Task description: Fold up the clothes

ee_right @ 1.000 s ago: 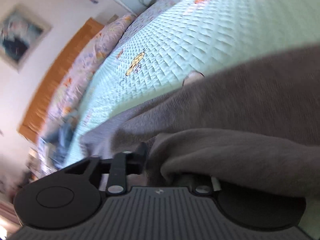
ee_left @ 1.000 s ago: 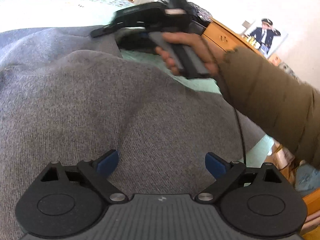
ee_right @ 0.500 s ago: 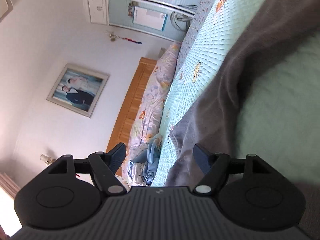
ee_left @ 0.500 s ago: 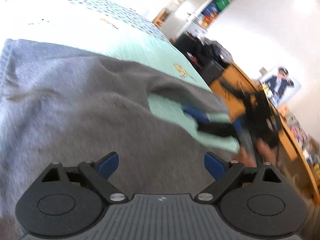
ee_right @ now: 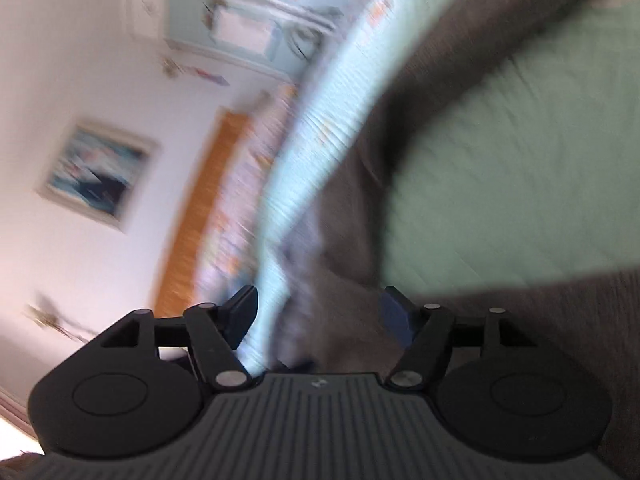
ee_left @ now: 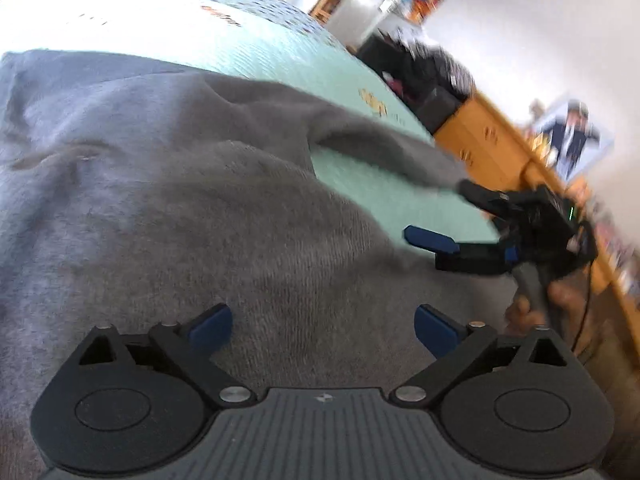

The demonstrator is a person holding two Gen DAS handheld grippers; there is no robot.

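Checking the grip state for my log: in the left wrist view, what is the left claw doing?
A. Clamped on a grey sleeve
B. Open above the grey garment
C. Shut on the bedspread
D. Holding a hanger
B: the left claw has its blue pads spread apart over the grey garment, with nothing between them.

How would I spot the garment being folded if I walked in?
Find the bed with the mint-green quilted cover. Spread across it lies a grey sweatshirt, one sleeve stretched out sideways. It is the only plain grey, fuzzy fabric on the bed.
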